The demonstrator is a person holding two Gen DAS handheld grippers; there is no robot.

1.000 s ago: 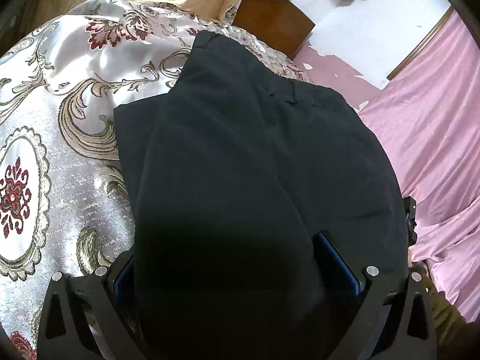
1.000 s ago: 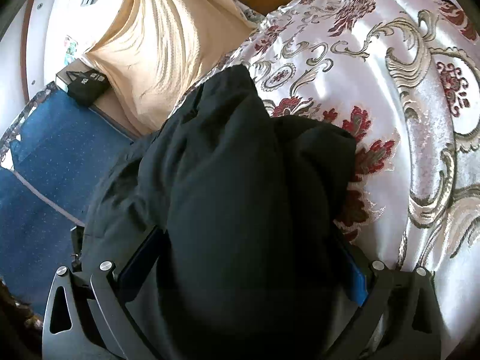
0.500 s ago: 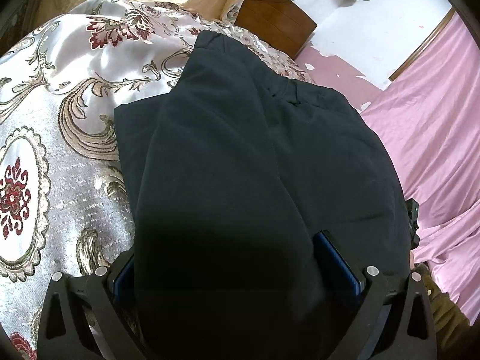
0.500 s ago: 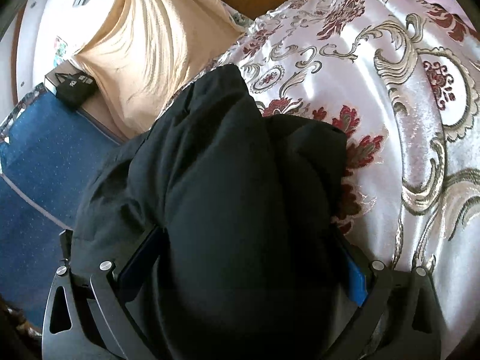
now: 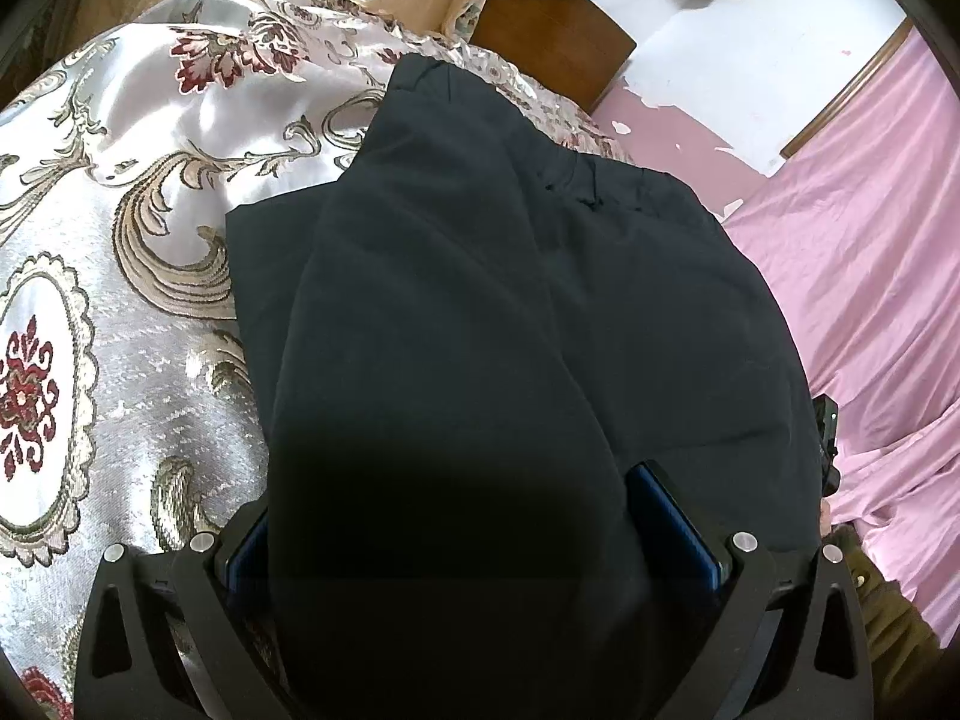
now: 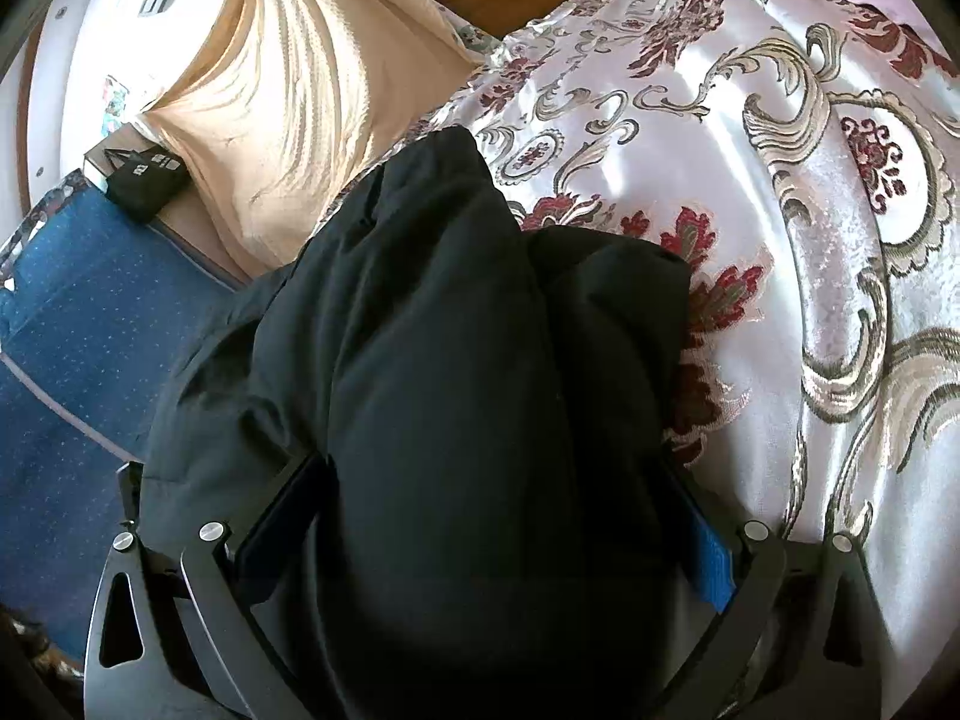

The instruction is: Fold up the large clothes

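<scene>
Black garment [image 5: 480,360] bulges thickly between the spread fingers of the left gripper [image 5: 474,534] and of the right gripper [image 6: 480,516]; whether either pinches it, I cannot tell. Beyond, the garment lies folded on the bed's floral satin bedspread [image 5: 120,240], beside a cream pillow [image 6: 288,90].

Garment [image 5: 480,312] lies on bedspread [image 5: 120,300], bunched between both jaws.

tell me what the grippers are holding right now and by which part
Both hold the black garment: a thick bunch of cloth fills the left gripper and right gripper. Which part cannot be told.
</scene>
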